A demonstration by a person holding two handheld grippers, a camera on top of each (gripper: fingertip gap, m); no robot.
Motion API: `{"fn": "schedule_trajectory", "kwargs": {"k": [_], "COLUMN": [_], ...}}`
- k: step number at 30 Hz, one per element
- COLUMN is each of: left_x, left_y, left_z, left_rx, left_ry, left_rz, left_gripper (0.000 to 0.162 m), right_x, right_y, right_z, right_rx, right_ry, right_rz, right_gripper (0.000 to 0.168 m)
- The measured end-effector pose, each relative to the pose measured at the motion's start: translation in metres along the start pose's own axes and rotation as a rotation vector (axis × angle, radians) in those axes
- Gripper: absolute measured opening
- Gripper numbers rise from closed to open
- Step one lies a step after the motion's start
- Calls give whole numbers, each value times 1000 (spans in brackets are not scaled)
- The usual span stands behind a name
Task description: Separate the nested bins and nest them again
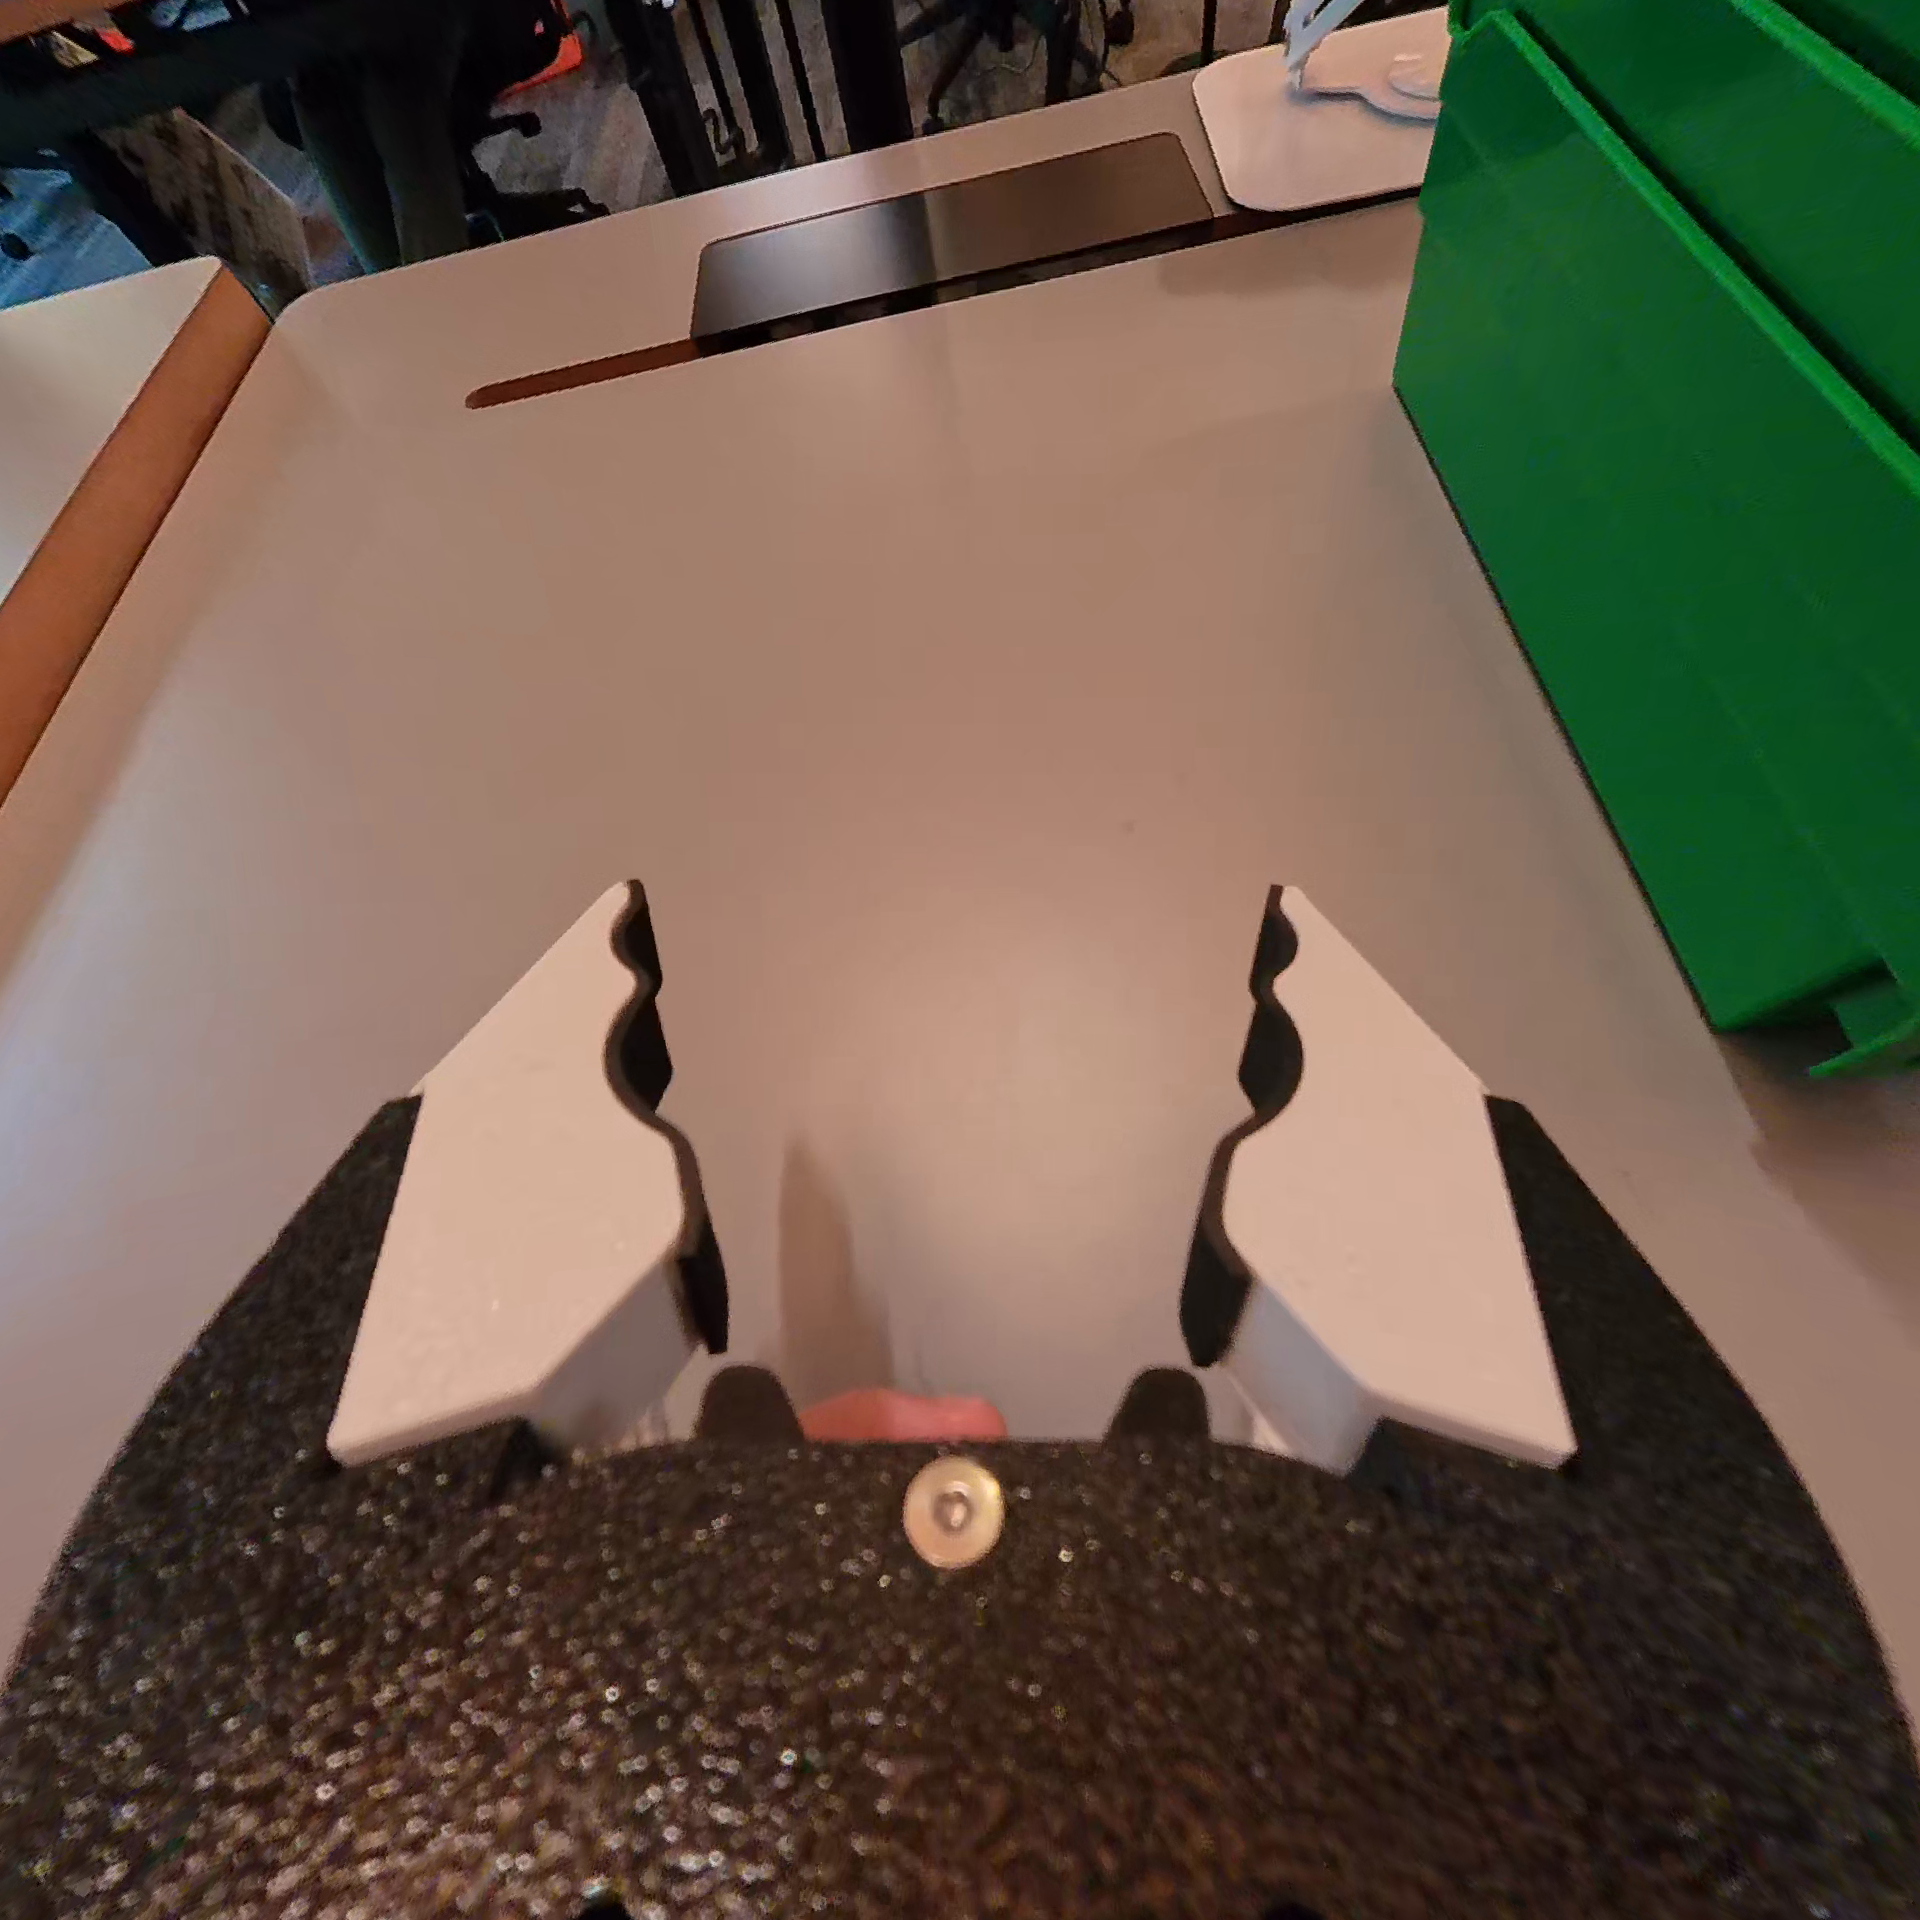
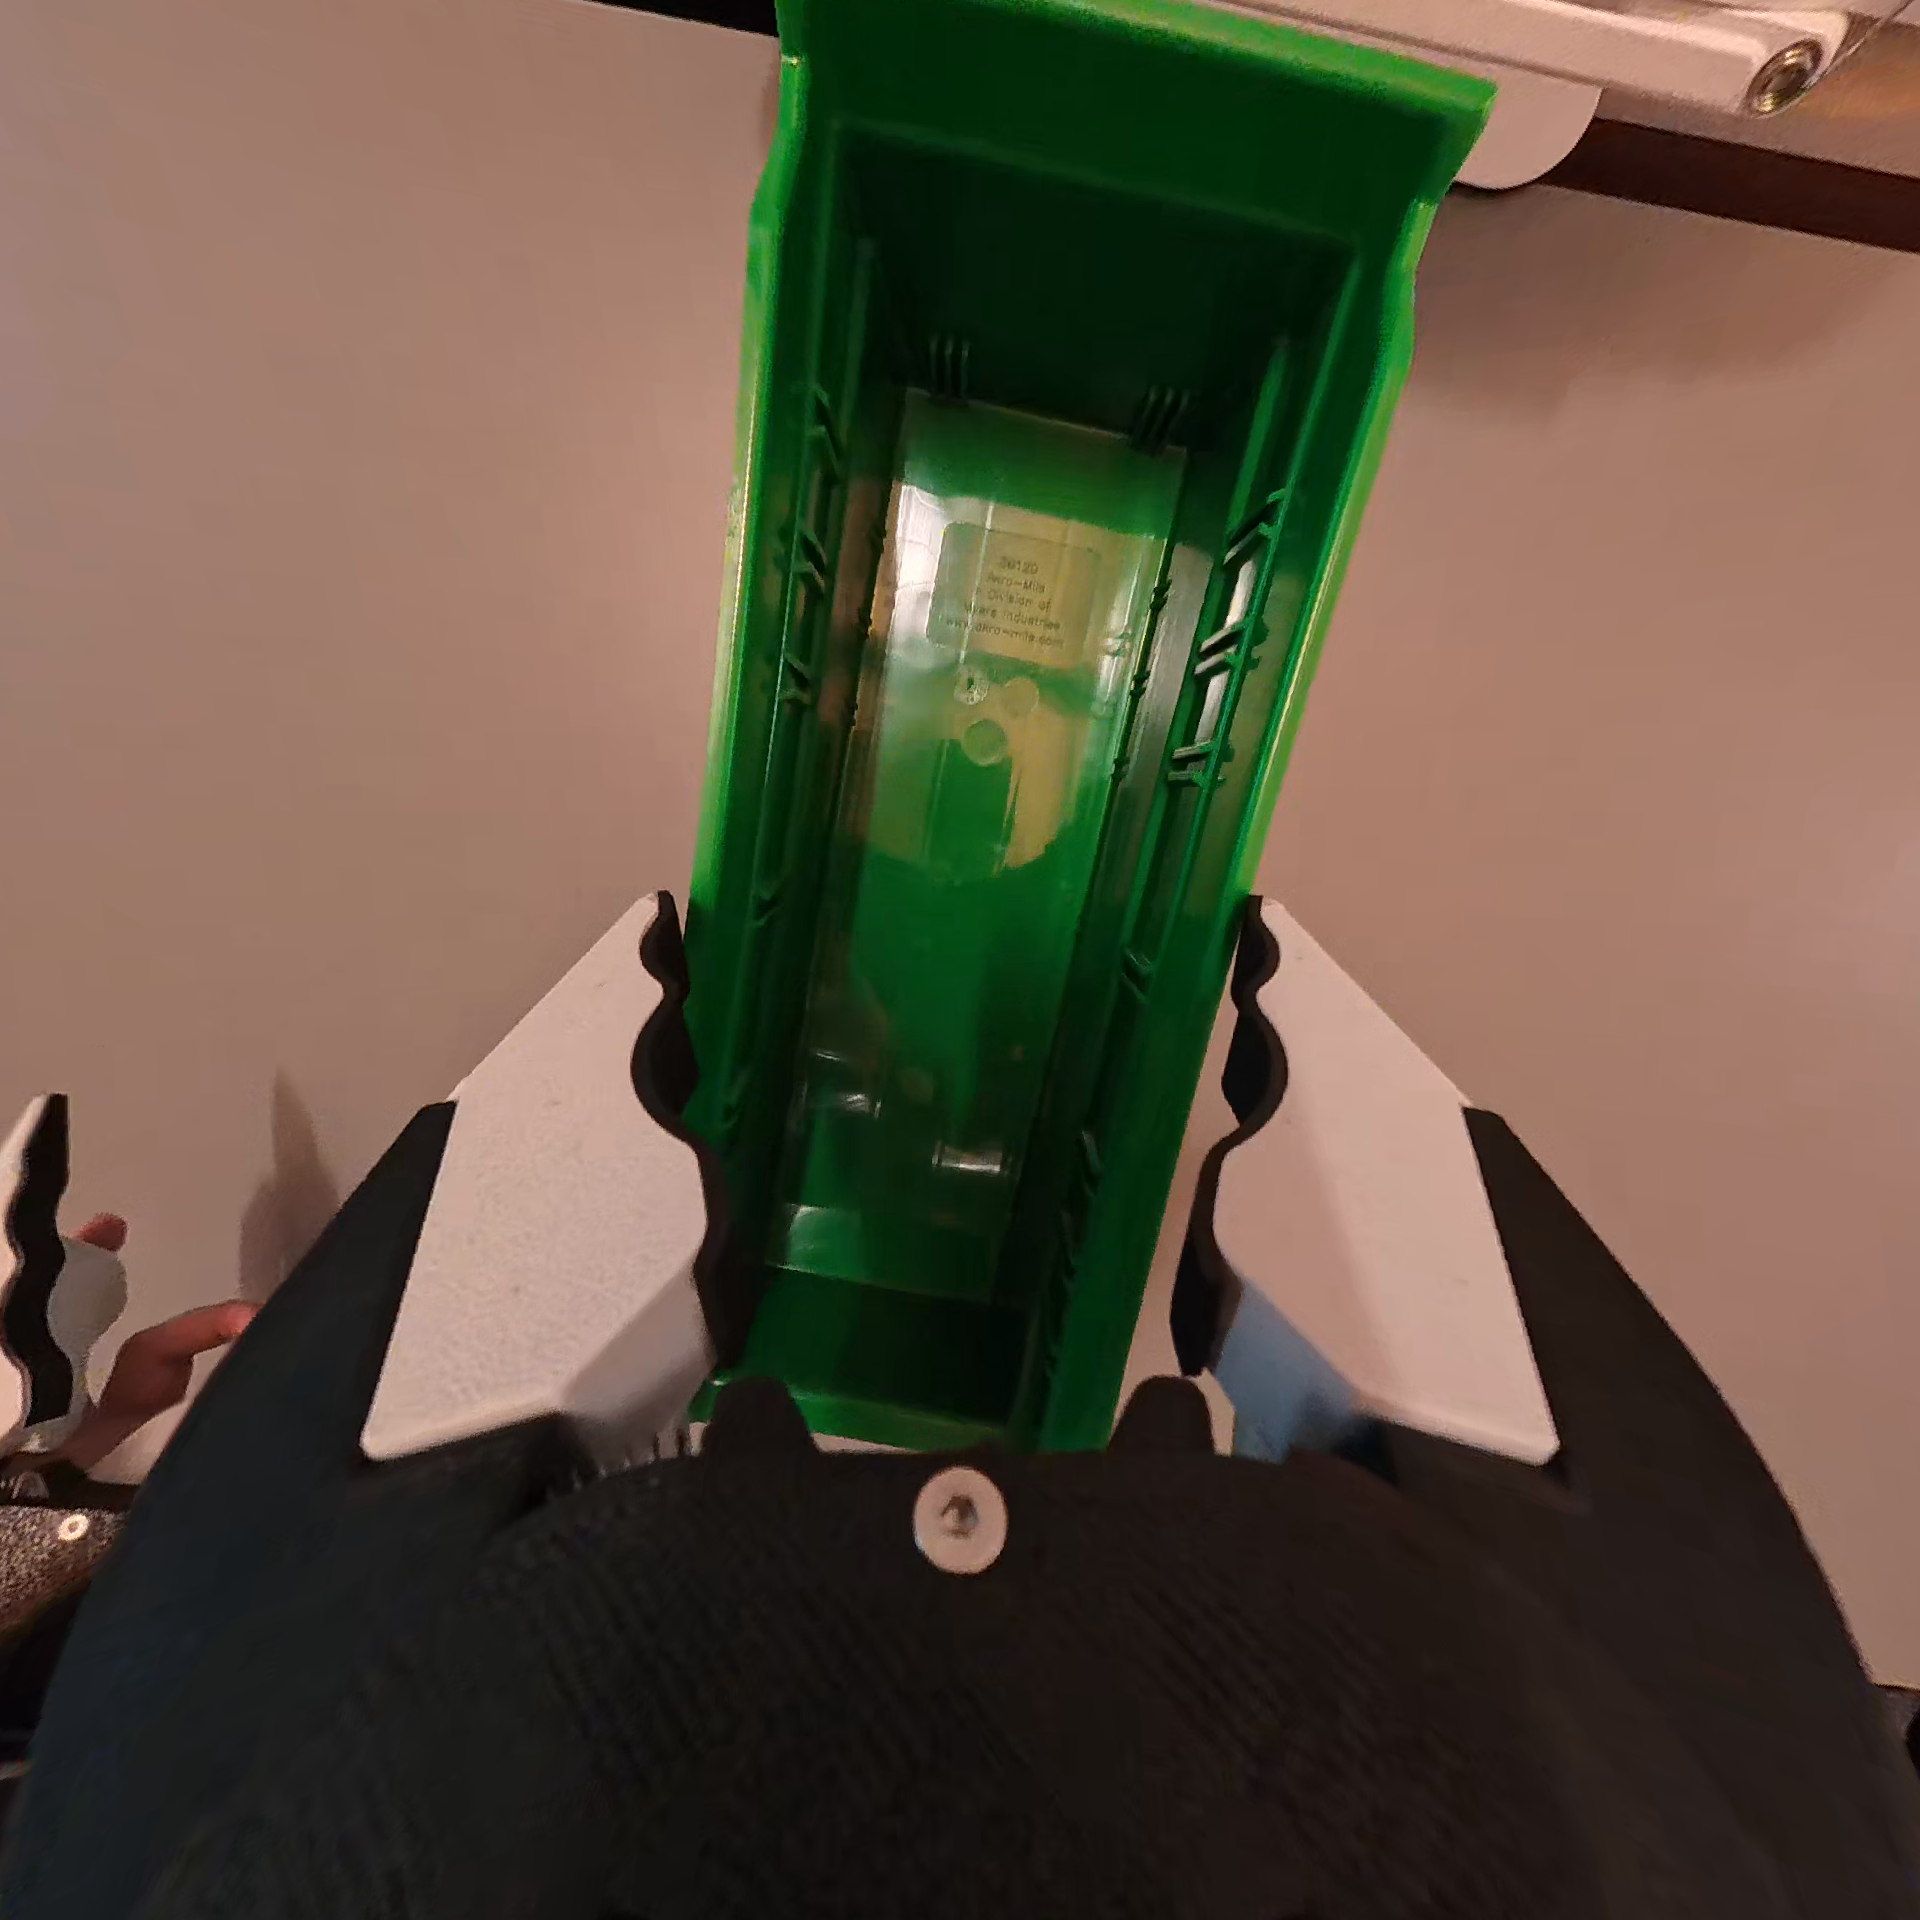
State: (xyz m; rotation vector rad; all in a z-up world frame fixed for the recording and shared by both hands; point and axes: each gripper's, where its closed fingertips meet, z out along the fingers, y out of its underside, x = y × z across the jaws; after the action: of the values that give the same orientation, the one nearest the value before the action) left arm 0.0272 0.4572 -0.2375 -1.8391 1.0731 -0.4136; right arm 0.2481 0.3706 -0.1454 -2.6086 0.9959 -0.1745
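Observation:
Green plastic bins (image 1: 1662,520) stand at the right edge of the left wrist view, one seated inside another, with stepped rims showing. My left gripper (image 1: 956,894) is open and empty, low over the bare white table (image 1: 831,675) to the left of the bins. In the right wrist view I look down into the long green bin (image 2: 997,935). My right gripper (image 2: 961,904) straddles its near end, with both black pads against the outer side walls. The bin's inside is empty. One finger of the left gripper (image 2: 36,1247) shows at the left edge, with a person's hand (image 2: 177,1340) beside it.
A dark cable panel (image 1: 935,239) and a narrow slot (image 1: 582,379) lie at the table's back. A white pad (image 1: 1309,135) sits at the back right. Another table (image 1: 62,416) adjoins on the left. A white bracket (image 2: 1558,73) lies beyond the bin.

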Motion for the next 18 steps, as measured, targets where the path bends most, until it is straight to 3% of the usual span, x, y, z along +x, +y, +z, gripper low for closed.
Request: {"fn": "schedule_trajectory", "kwargs": {"k": [18], "left_x": [7], "left_y": [-3], "left_z": [-3], "left_rx": [15], "left_ry": [41], "left_rz": [-23], "left_gripper": [111], "right_x": [0], "right_y": [6], "right_z": [9], "right_rx": [-63], "right_ry": [39], "right_rz": [7], "right_gripper": [112]}}
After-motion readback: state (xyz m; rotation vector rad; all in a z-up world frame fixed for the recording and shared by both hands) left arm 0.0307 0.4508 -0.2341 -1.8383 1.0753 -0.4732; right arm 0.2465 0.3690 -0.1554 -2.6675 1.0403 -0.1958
